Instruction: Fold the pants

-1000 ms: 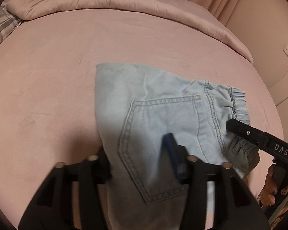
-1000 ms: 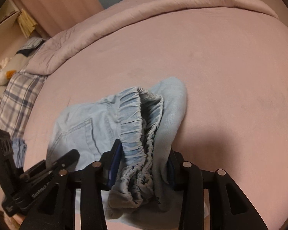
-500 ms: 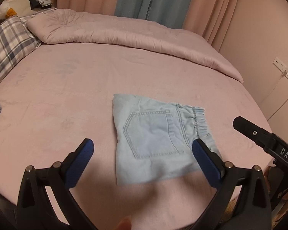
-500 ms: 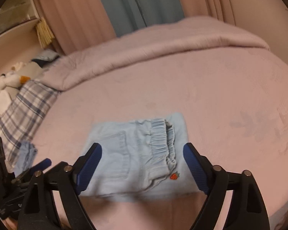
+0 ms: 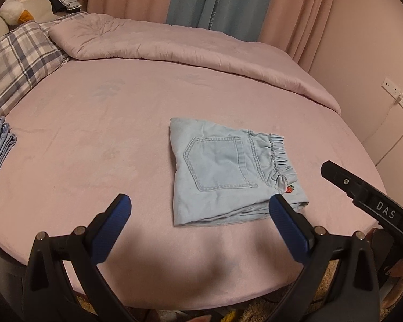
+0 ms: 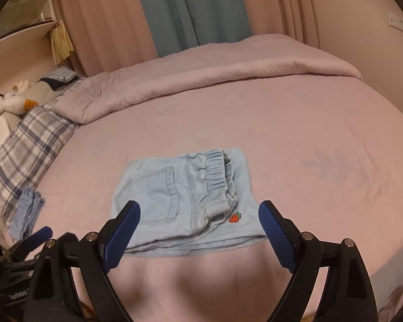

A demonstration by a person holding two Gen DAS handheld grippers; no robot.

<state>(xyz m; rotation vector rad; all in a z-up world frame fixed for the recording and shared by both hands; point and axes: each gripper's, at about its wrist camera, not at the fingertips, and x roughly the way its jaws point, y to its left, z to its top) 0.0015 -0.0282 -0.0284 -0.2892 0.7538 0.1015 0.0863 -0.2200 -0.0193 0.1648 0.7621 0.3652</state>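
1. The pink bed (image 5: 99, 139) fills both views, with a quilt (image 5: 174, 51) rolled along its far side before the curtains (image 5: 220, 0).
2. The pants (image 5: 228, 171) lie folded into a flat pale-denim rectangle near the front edge, pocket up, elastic waistband and strawberry patch to the right, with bare sheet on every side.
3. The left gripper (image 5: 198, 204) and right gripper (image 6: 198, 209) hover apart from the fabric; both jaws have just been opening and stand wide with nothing between them.

pink bed (image 5: 99, 145), plaid pillow (image 5: 16, 61), blue curtain (image 5: 220, 0)
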